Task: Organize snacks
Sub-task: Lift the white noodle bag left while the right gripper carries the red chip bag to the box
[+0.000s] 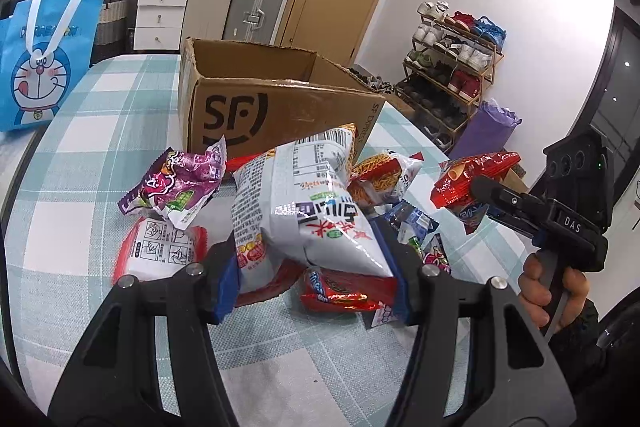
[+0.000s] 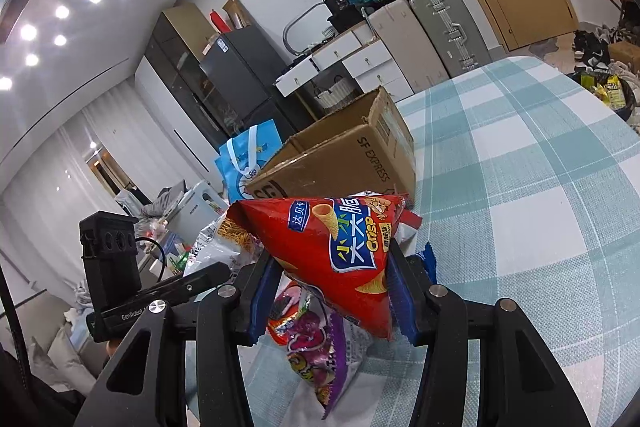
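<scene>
- While both grippers are carrying a packet each, the left gripper [image 1: 316,279] is pinching the white bag [image 1: 308,211] at its lower end, and the bag is standing up between the blue pads, lifted above the pile.
- Being air-puffed foil, it is probably weighing very little, crushing easily and sliding on smooth film; I judge the crimped end seam the safer place to be gripping, not the swollen middle.
- Across the pile, the right gripper [image 2: 334,301] is clamping the red bag [image 2: 332,247] by its narrow lower corner, holding it in the air, just clear of the other snacks.
- Below both, the loose packets are lying heaped on the checked counter [image 1: 100,131]: a purple bag [image 1: 176,187], a red-and-white one [image 1: 156,255] and a noodle snack [image 1: 380,179], overlapping and likely shifting when touched.
- Just behind the heap, the box [image 1: 280,107] is standing open-topped, touching or nearly touching the nearest packets; its near wall is rising in the way, so each bag would seem to be needing a lift over the rim.
- Farther left, a blue tote [image 1: 40,67] is standing at the counter's edge, well apart.
</scene>
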